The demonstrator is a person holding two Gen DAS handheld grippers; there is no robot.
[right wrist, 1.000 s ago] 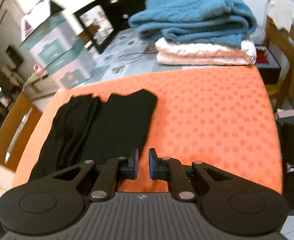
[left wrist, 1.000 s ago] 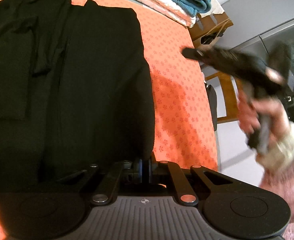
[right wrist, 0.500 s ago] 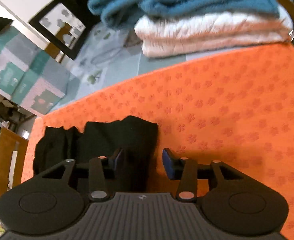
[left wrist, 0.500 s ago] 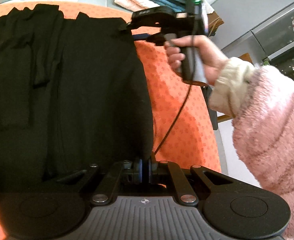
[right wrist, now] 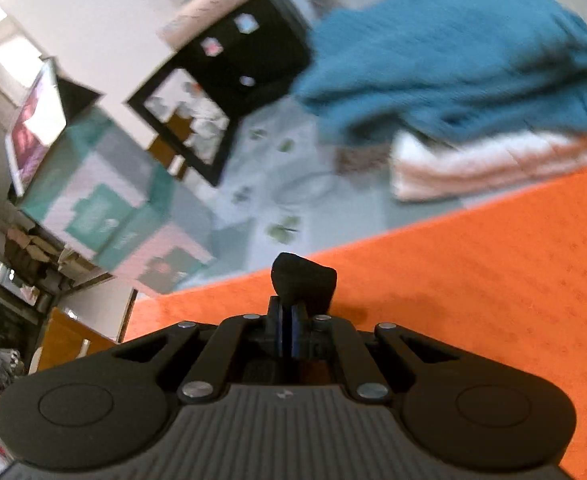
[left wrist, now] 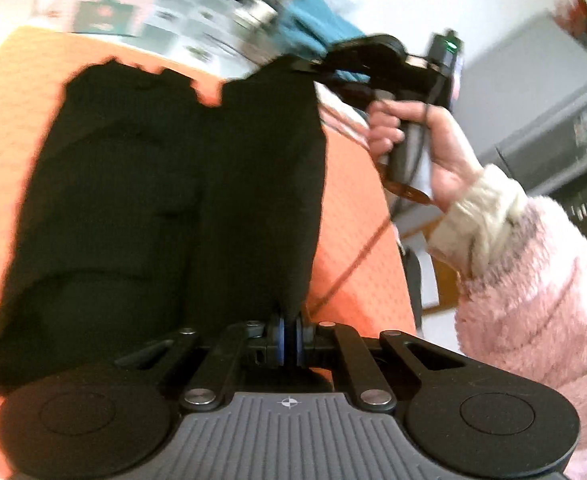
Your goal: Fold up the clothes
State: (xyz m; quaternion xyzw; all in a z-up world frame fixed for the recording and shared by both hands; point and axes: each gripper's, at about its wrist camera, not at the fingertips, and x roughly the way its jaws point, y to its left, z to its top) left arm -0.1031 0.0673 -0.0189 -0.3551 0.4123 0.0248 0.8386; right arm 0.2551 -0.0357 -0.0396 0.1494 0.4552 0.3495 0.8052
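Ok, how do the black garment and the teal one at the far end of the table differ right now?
The black garment is spread on the orange cloth; the teal garment is folded on a stack of pale folded items. The black one is pinched at two edges, by the left gripper and the right gripper; the teal one is untouched. Both are on the same table.

Left wrist cam sits low at the near edge of the orange table (left wrist: 357, 184), looking along it and catching the right gripper (left wrist: 309, 66) at the far edge. Right wrist cam is tight over that far edge, facing the towels (right wrist: 453, 64); both share the black garment (left wrist: 181, 184).
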